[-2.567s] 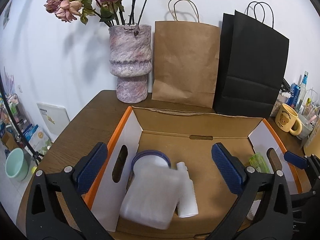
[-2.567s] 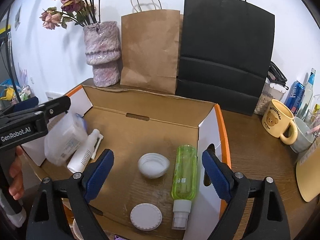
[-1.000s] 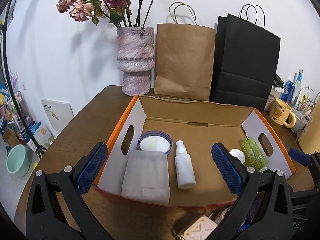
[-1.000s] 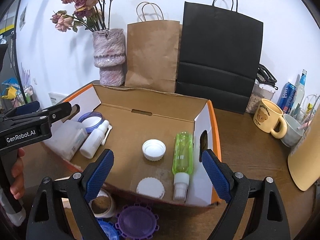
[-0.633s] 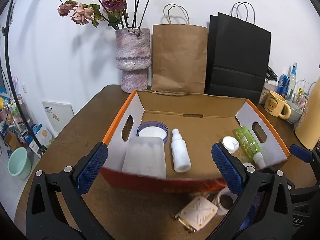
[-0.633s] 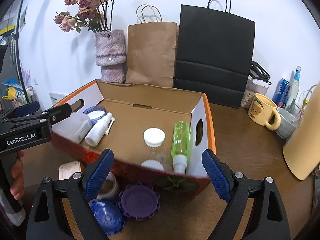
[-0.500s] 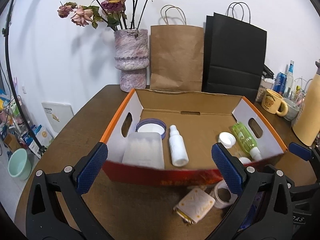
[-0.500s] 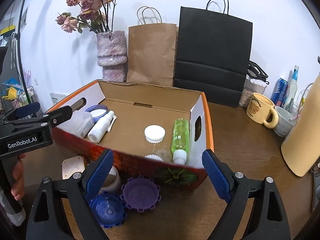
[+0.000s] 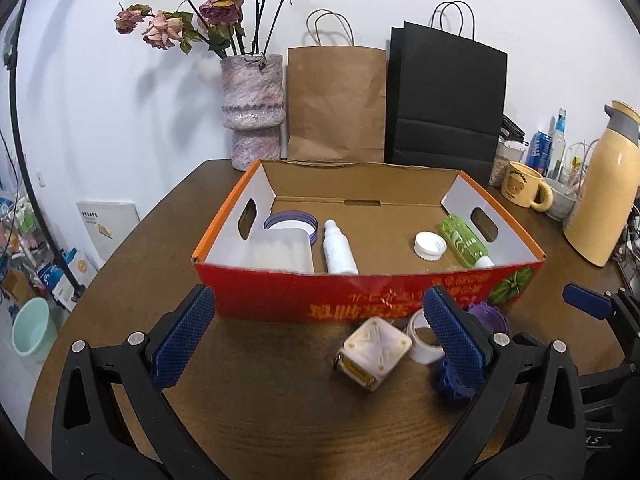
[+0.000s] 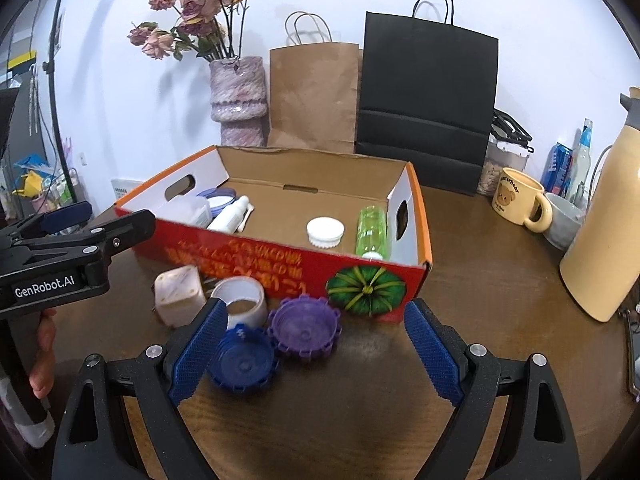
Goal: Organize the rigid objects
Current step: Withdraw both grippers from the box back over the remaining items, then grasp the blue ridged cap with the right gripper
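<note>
An open red cardboard box (image 9: 280,296) (image 10: 248,258) holds a clear tub (image 9: 282,254), a purple-rimmed lid (image 9: 291,222), a white bottle (image 9: 338,248), a white cap (image 9: 430,245) (image 10: 325,231) and a green bottle (image 9: 464,240) (image 10: 372,230). On the table in front of it lie a cream square case (image 9: 374,354) (image 10: 179,294), a white ring (image 10: 240,298), a purple cap (image 10: 305,331) and a blue cap (image 10: 242,364). My left gripper (image 9: 320,340) is open, the case between its fingers untouched. My right gripper (image 10: 314,356) is open around the purple and blue caps.
Behind the box stand a vase of dried roses (image 9: 253,116), a brown paper bag (image 9: 335,104) and a black bag (image 9: 444,100). A yellow bear mug (image 10: 518,196), a grey cup (image 10: 564,220), a cream thermos (image 10: 604,236) and bottles stand at the right.
Both grippers have drawn back from over the box toward the table's near side. The loose case, ring and caps in front of the box have come into view. Both stay open.
</note>
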Demonstrator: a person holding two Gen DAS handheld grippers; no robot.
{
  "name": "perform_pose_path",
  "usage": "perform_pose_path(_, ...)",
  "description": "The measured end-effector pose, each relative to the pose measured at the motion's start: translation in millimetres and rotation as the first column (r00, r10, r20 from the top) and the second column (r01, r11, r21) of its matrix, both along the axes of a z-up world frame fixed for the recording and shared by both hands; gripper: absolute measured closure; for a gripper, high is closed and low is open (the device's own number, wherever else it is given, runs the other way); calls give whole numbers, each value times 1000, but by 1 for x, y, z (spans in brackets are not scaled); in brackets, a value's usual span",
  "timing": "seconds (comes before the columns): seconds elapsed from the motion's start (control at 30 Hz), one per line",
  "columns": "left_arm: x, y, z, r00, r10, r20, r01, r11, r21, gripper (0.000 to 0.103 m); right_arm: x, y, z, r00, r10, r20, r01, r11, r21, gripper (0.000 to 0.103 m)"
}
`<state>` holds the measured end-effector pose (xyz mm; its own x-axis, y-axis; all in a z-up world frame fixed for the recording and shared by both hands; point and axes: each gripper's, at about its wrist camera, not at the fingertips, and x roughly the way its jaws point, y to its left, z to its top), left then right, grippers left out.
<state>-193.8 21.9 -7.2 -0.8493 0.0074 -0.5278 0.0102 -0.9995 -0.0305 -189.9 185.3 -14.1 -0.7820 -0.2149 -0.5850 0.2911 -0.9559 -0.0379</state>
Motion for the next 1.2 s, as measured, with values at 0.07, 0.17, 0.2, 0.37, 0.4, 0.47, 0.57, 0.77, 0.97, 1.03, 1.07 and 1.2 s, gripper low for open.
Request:
perform_pose_path(0.07,5,0,-2,1000,-10,7,10,1000,-5,0,5,-1,-2,1000,5,5,-5,1000,0,10)
perform_pose_path(0.17,13,0,-5,1000,-16,15,16,1000,-15,0,12,-2,-5,1000,9,16,-9,1000,-2,10)
perform_pose_path(0.2,15,-1,-6,1000,-18,18,18,1000,-14,0,15,-2,-6,1000,11,18,-11,1000,-2,10)
perform_pose_path(0.37,24,-7,-11,999,-30,39,30,1000,2,0,25,-5,-10,999,27,37,-27,1000,-8,10)
perform_pose_path(0.4,25,-8,-12,999,-33,44,33,999,4,0,26,-6,-12,999,32,43,-32,999,-7,10)
perform_pose_path(0.47,29,-11,-14,998,-38,49,38,999,3,0,28,-9,-14,998,39,51,-39,999,1,10)
perform_pose_path(0.57,34,-15,-16,998,-34,46,34,999,4,0,31,-13,-16,997,50,63,-50,999,10,10)
perform_pose_path(0.77,36,-24,-18,998,-25,50,24,1000,18,0,30,-25,-24,994,57,96,-63,996,56,10)
perform_pose_path(0.97,35,-31,-20,998,-20,58,18,999,35,0,16,-34,-34,985,66,157,-77,995,65,10)
perform_pose_path(1.03,36,-32,-19,998,-16,57,14,999,38,0,11,-37,-37,983,68,171,-80,995,66,10)
perform_pose_path(1.07,35,-32,-20,998,-17,58,14,999,40,0,8,-39,-38,981,68,181,-82,995,66,10)
perform_pose_path(1.2,35,-31,-21,998,-19,67,16,999,34,0,-1,-44,-41,976,67,207,-81,995,60,30)
